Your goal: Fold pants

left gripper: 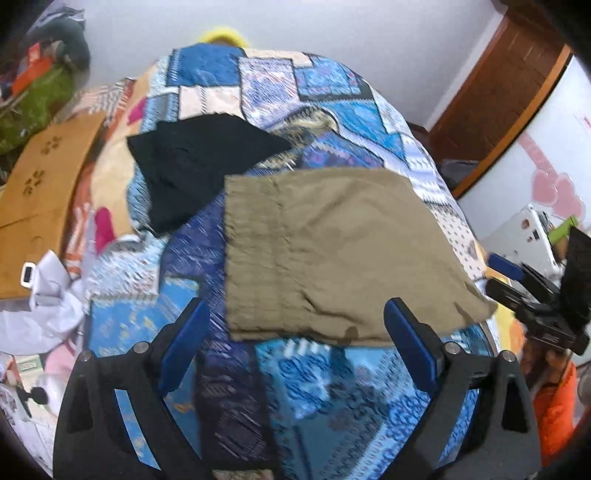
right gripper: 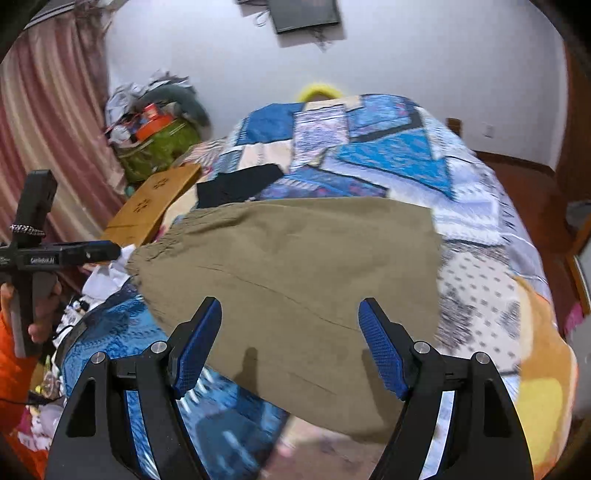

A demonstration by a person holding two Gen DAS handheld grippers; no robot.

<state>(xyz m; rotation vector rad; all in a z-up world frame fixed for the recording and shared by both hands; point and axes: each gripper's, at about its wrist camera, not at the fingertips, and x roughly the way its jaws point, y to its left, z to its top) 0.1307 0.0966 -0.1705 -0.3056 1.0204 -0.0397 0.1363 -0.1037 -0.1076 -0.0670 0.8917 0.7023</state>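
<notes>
Pants (right gripper: 288,273) lie folded on quilt (left gripper: 325,88), both grippers spread, empty

Motion-blurred quilt (left gripper: 314,387); yellow object (right gripper: 320,92) half hidden behind it.

A bedroom in a home. A bed (right gripper: 480,236) with a blue patchwork quilt (left gripper: 332,96) fills the middle of both views, and clothing lies on it: khaki pants (right gripper: 295,258) and a black garment (left gripper: 192,162). A pink curtain (right gripper: 48,122) hangs at the left of the right wrist view, beside a heap of bags and boxes (right gripper: 155,125) against the white wall (right gripper: 406,55). A dark screen (right gripper: 304,14) is mounted on that wall. Wooden door trim (left gripper: 509,88) and a cardboard sheet (left gripper: 44,184) show in the left wrist view.
</notes>
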